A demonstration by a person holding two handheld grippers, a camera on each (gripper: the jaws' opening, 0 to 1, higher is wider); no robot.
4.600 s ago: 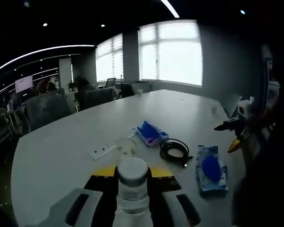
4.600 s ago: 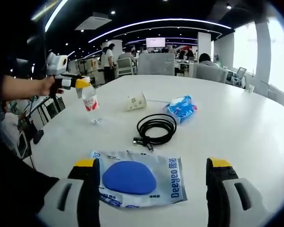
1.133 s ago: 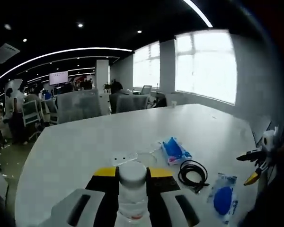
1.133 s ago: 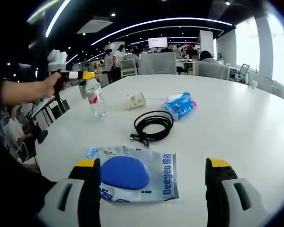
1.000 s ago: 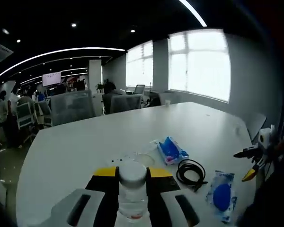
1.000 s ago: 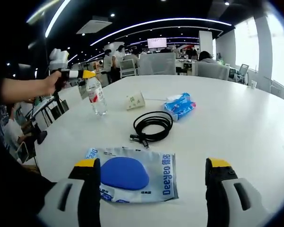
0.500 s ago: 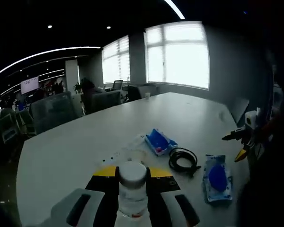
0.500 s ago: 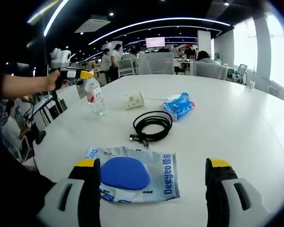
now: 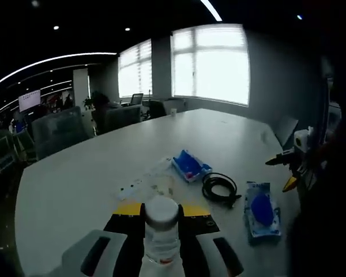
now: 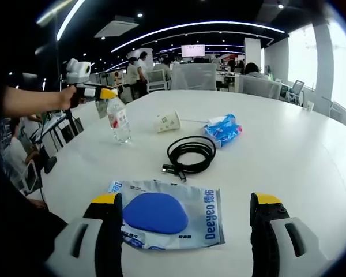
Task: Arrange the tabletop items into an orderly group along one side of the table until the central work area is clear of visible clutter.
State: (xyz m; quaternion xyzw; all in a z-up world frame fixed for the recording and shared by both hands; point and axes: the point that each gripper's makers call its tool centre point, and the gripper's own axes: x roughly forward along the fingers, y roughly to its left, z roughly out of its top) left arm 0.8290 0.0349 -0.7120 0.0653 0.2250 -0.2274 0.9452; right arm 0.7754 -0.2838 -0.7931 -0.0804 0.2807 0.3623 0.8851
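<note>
Clear plastic, so with my left gripper (image 9: 161, 231) pinching the bottle (image 10: 119, 122) at its cap, I'd lower it gently upright, right gripper (image 10: 184, 231) spread around the wipes (image 10: 167, 214).

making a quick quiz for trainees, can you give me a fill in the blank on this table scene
1. The left gripper is shut on a water ____.
2. The black cable lies in a ____ on the table.
3. The wipes pack between the right gripper's open jaws has a ____ oval lid.
4. Beyond the cable lies a paper cup, tipped on its ____.

Missing words: bottle; coil; blue; side
</note>
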